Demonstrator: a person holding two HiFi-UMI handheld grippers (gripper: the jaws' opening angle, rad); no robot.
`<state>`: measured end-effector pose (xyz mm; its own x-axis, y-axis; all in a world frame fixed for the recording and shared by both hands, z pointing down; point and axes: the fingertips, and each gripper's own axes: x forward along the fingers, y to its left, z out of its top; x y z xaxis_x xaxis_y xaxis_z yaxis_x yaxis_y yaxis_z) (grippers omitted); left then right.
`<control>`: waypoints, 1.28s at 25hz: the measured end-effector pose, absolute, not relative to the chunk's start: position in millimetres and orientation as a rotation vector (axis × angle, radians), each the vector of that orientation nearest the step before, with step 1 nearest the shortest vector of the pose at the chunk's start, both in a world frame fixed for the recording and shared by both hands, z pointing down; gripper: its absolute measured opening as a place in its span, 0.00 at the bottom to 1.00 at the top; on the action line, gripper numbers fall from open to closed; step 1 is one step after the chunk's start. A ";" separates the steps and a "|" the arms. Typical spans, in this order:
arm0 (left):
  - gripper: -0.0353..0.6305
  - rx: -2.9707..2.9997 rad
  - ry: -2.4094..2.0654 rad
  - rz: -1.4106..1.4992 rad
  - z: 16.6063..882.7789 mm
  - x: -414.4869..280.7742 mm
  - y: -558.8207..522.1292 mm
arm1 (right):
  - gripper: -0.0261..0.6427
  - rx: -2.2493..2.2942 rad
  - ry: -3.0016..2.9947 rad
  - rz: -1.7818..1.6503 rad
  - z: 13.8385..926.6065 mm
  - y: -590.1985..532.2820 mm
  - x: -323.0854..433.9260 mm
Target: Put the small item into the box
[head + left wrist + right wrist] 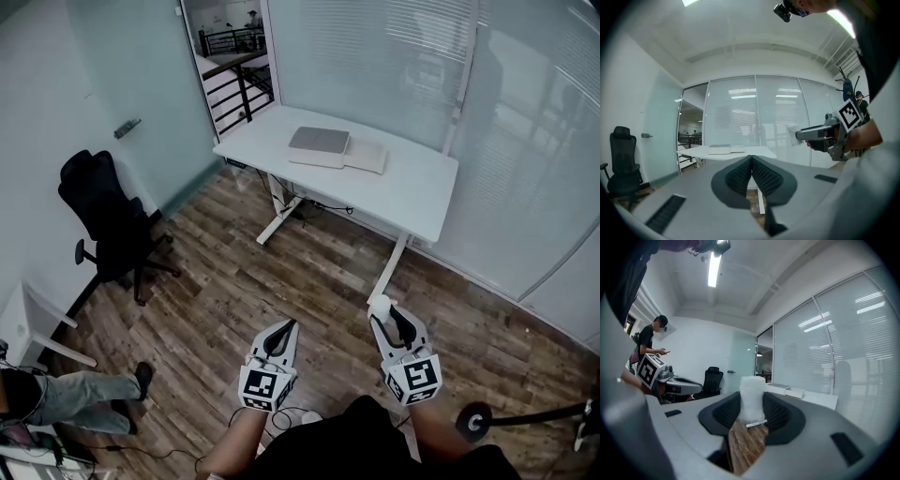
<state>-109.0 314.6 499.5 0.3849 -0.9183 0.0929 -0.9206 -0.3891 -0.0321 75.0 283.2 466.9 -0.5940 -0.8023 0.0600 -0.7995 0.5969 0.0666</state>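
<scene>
Far ahead, a flat grey-white box (319, 145) lies on the white desk (412, 192), with a white lid-like piece (367, 157) beside it. My right gripper (386, 315) points level toward the desk and is shut on a small white item (380, 305). In the right gripper view the item (752, 398) stands upright between the ribbed pads (774, 409), filling the right gripper (752, 411). My left gripper (288, 325) is beside it, shut, with nothing in it. The left gripper (751, 160) shows its pads pressed together; the right gripper (820, 134) and the item (792, 132) show at the right.
A black office chair (108, 220) stands at the left on the wood floor (234, 291). A seated person's legs (80, 394) are at the lower left, a black stand base (475, 421) at the lower right. Glass walls with blinds (525, 122) run behind the desk.
</scene>
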 end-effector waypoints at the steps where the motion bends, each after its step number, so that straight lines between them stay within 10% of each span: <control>1: 0.07 2.597 -1.716 0.149 500.0 -110.9 311.3 | 0.28 1.379 -2.728 -0.032 468.8 280.1 74.2; 32: 0.07 2.535 -1.719 0.214 521.5 -56.6 39.9 | 0.28 1.341 -2.726 0.010 488.7 -3.1 133.6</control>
<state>-56.6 39.9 521.5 0.3642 -0.9183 0.1551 -0.9283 -0.3714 -0.0188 133.6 -3.1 488.7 -0.6058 -0.7898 0.0957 -0.7905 0.6112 0.0398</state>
